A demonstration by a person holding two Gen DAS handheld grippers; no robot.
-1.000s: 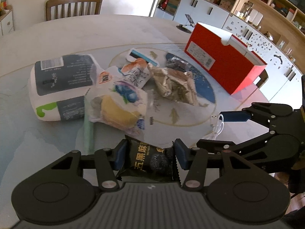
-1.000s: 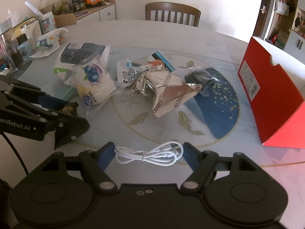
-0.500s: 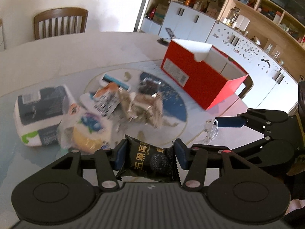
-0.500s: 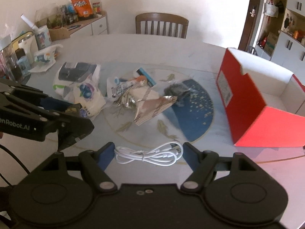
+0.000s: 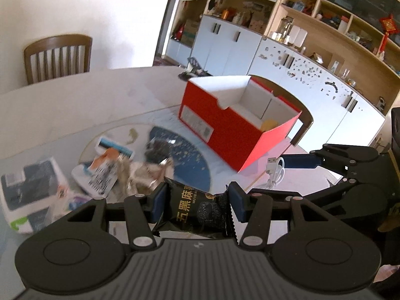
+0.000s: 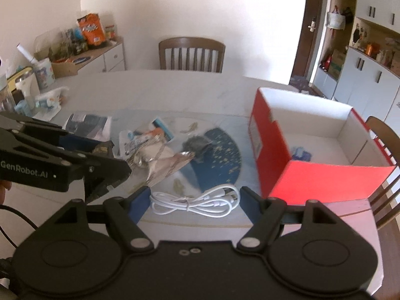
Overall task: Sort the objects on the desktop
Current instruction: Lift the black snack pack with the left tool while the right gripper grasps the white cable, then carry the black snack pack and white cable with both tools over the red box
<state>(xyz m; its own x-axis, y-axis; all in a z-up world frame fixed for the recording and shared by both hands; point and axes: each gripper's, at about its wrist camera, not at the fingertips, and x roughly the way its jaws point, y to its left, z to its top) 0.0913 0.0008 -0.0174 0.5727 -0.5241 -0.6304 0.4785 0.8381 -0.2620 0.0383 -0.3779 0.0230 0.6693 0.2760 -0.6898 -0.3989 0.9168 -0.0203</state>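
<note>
My left gripper (image 5: 196, 206) is shut on a black snack packet (image 5: 197, 210) with gold lettering and holds it above the table. My right gripper (image 6: 192, 201) is shut on a coiled white USB cable (image 6: 195, 201), also lifted; the cable shows in the left wrist view (image 5: 275, 172) too. An open red box (image 5: 237, 125) with a white inside stands to the right (image 6: 317, 177); a yellow item and a small blue item lie in it. The left gripper's arm (image 6: 60, 162) is at the left of the right wrist view.
A pile of snack bags (image 6: 160, 157), a dark packet (image 6: 197, 145) and a tissue pack (image 5: 27, 195) lie on the round table (image 5: 87, 105). A chair (image 6: 191, 55) stands at the far side, another (image 6: 385, 147) at the right. A cluttered sideboard (image 6: 82, 50) is far left.
Both grippers have risen and swung right toward the red box, each still holding its item. The box's inside has come into view.
</note>
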